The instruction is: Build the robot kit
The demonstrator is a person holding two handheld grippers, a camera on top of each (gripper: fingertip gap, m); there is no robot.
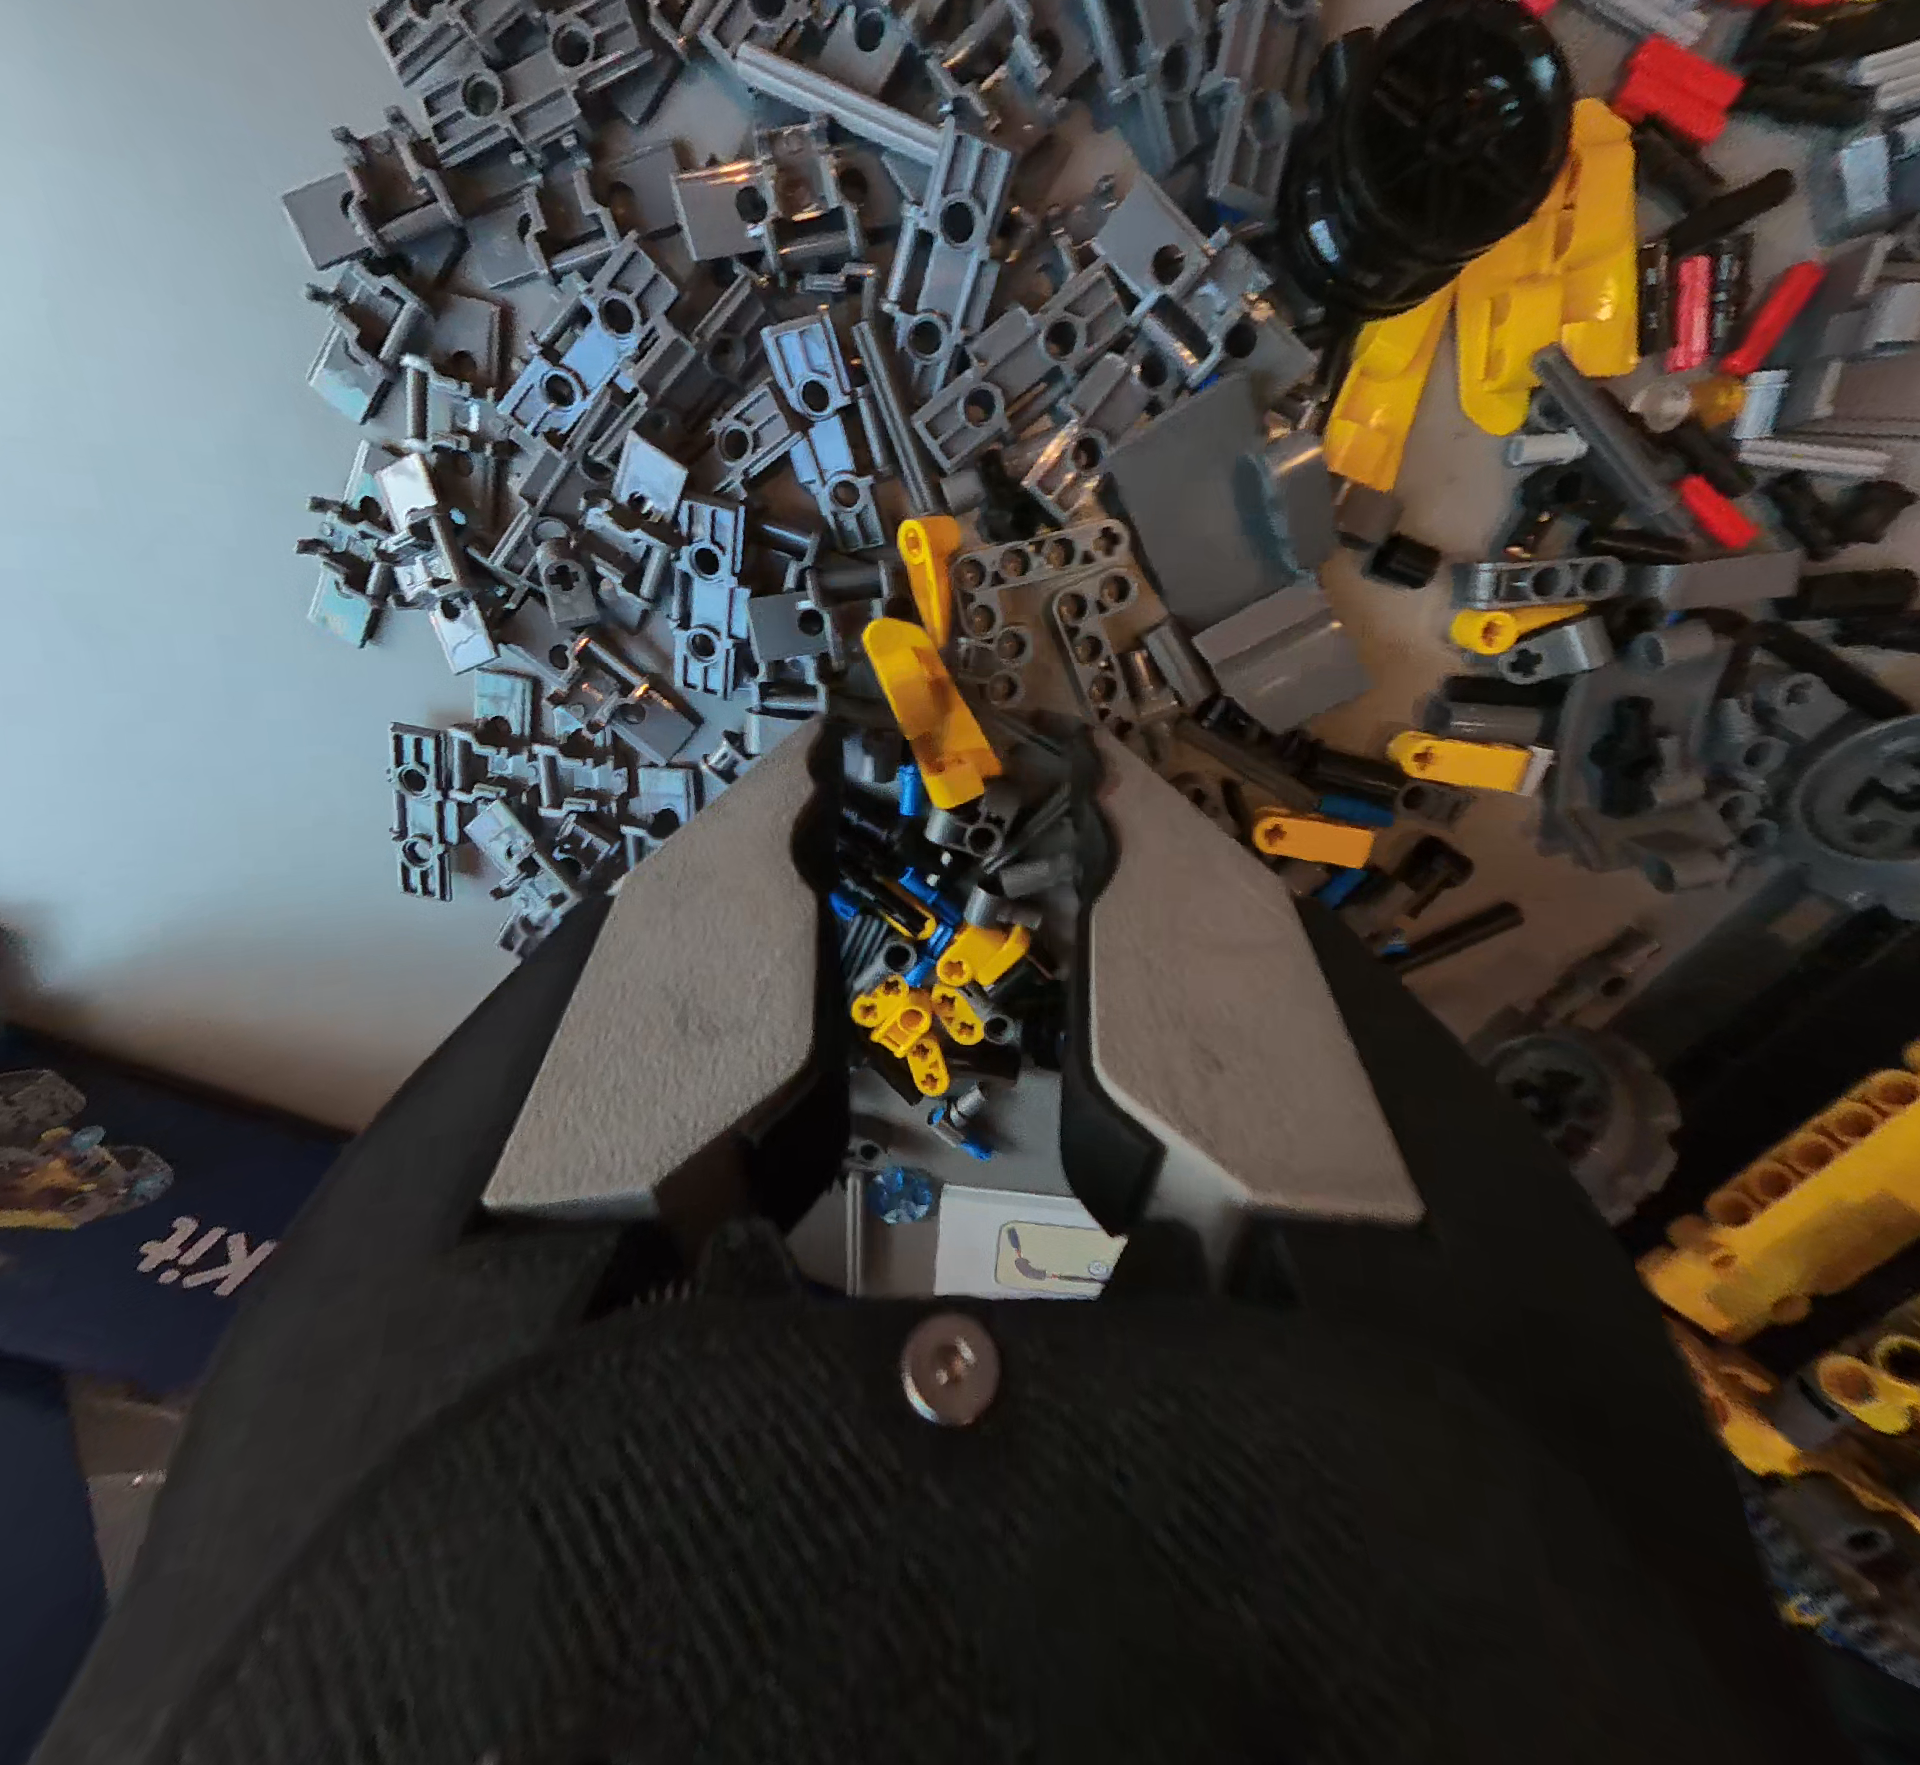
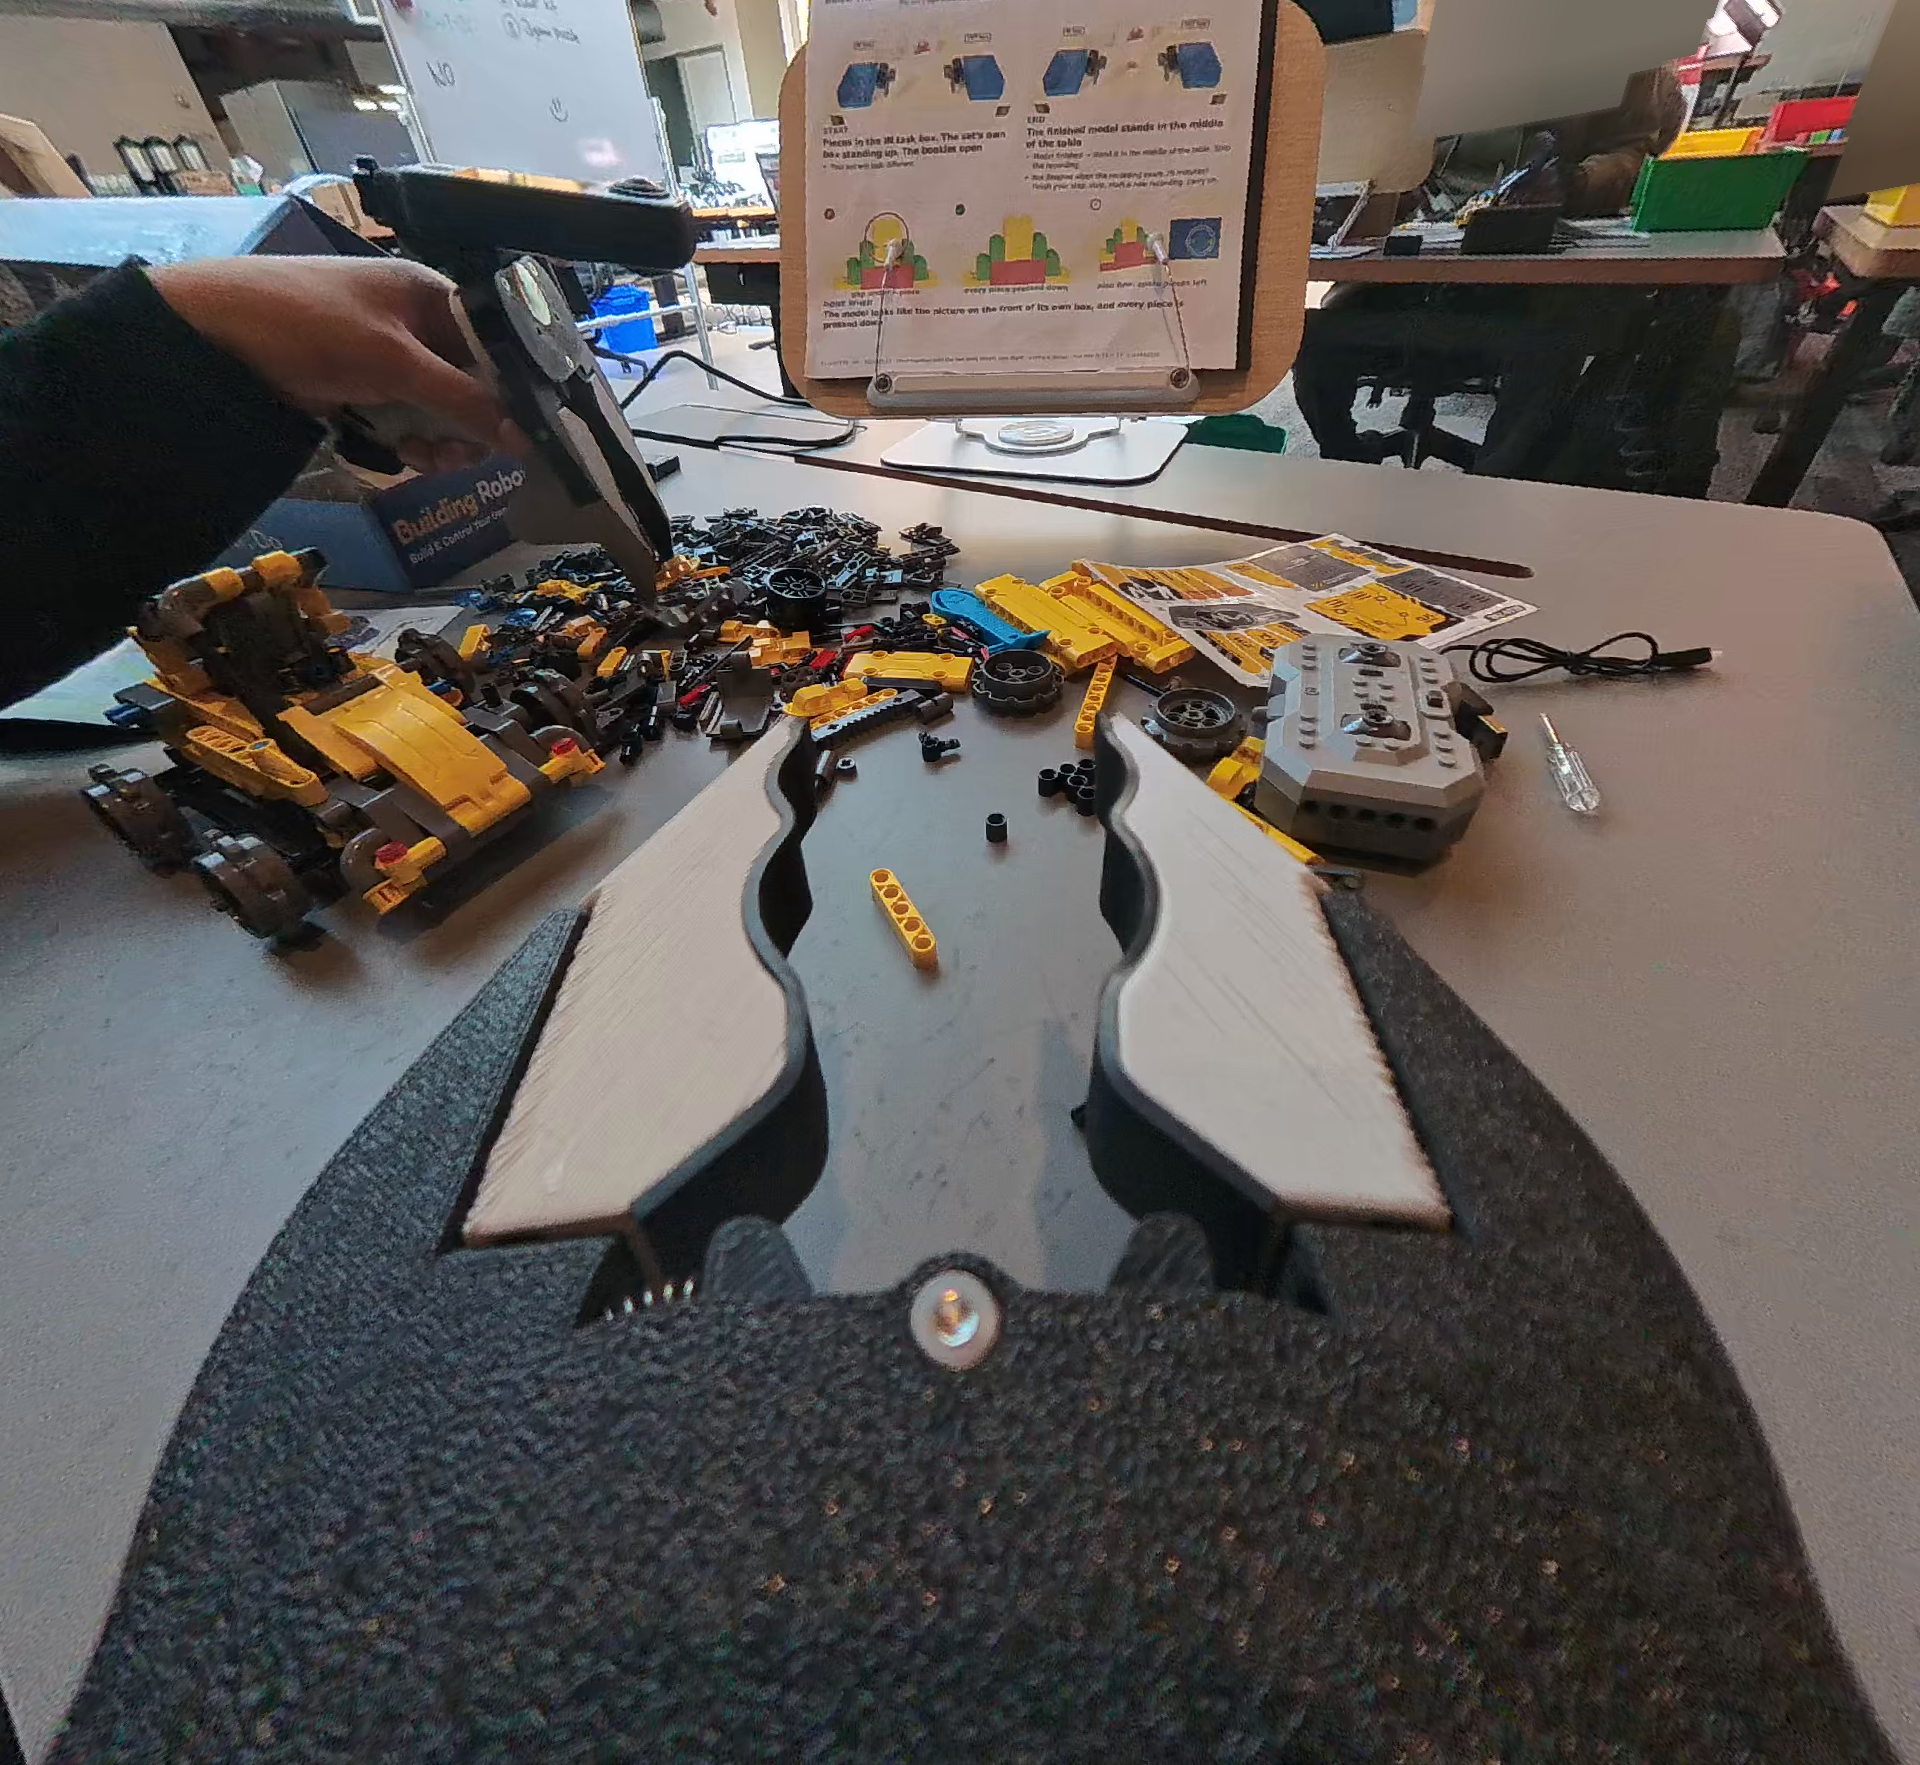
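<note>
Leftmost on the grey bench [image 2: 1662, 936], near its left edge, stands a part-built yellow and dark grey vehicle model [image 2: 312, 749], with a dark blue box [image 2: 436, 520] just behind it. Over the box a hand [image 2: 332, 344] holds the left gripper [image 2: 657, 577] pointed steeply down into the heap of loose building pieces [image 2: 790, 593]. Seen through its own camera, the left gripper [image 1: 951, 759] has its fingers spread apart with nothing clamped between them; its tips hang just over an orange-yellow curved piece [image 1: 930, 707] and a clutter of small black, blue and yellow pins [image 1: 935, 967]. Beside that clutter, toward the bare bench, lies a broad spread of grey plates [image 1: 644, 344]; on the other side sit a black wheel [image 1: 1455, 115] and yellow panels [image 1: 1507, 313].

Further right, the right gripper [image 2: 951, 749] is held low over the near middle of the bench, fingers wide apart and empty. A short yellow beam with holes [image 2: 904, 915] lies flat on the bench between them, touching neither, and a few small black bushes [image 2: 1065, 780] lie just beyond it. Next comes a grey motor block [image 2: 1371, 739], behind it a printed instruction sheet [image 2: 1299, 603], then a black cable [image 2: 1579, 655] and a small clear-handled screwdriver [image 2: 1569, 765] toward the right edge. At the far edge an instruction page on a stand [image 2: 1039, 157] faces the camera.
</note>
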